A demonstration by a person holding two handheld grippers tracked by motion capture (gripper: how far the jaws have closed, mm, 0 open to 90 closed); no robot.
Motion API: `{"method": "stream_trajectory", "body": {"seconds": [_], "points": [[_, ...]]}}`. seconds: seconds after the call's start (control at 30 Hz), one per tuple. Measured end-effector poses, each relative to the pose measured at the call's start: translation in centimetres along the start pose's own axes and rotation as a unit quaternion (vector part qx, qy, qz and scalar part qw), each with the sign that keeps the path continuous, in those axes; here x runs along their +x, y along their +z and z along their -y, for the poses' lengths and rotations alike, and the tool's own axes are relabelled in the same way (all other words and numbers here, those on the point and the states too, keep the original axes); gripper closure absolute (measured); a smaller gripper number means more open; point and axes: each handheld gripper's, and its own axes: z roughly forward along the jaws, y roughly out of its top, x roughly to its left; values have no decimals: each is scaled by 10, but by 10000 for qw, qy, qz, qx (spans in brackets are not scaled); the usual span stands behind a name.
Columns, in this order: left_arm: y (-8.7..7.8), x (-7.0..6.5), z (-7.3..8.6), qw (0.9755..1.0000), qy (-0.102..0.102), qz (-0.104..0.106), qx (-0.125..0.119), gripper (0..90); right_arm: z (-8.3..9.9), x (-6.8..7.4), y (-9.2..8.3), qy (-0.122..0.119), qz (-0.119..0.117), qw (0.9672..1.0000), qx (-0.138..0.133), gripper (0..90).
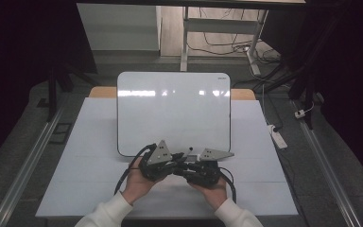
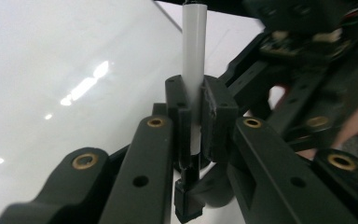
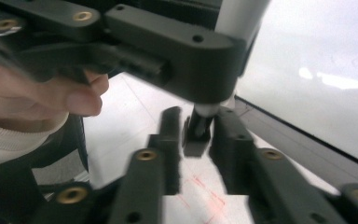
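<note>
My left gripper clamps the marker mid-barrel: light, stiff, slick. Right gripper jaws loose around its cap, probably untouching.

A white desk fills the middle of the room, with a wooden edge showing at its far corners. On it lies a glossy whiteboard with a thin dark rim, and ceiling lights glare across its surface. Beyond the far side stands another table on a pale metal leg, with cables tangled on the floor under it. To the right, on the grey floor, lies a white power strip. A metal rail runs along the floor on the left, and another on the right.
</note>
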Motion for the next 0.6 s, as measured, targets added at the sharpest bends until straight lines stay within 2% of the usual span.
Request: {"method": "stream_trajectory", "body": {"seconds": [0.17,0.3,0.43,0.6], "points": [[-18,19,6,9991,-329,-278,-11,814,-3,1,-8,-81,184,9997,-164,612],[-35,37,18,9961,-636,-609,82,814,-1,0,-16,-138,271,9994,-163,604],[-53,59,33,9890,-1057,-1005,259,814,1,-4,-31,-172,461,9986,-179,604],[-66,85,43,9783,-1453,-1315,669,814,6,-10,-50,-159,718,9970,-233,604]]}}
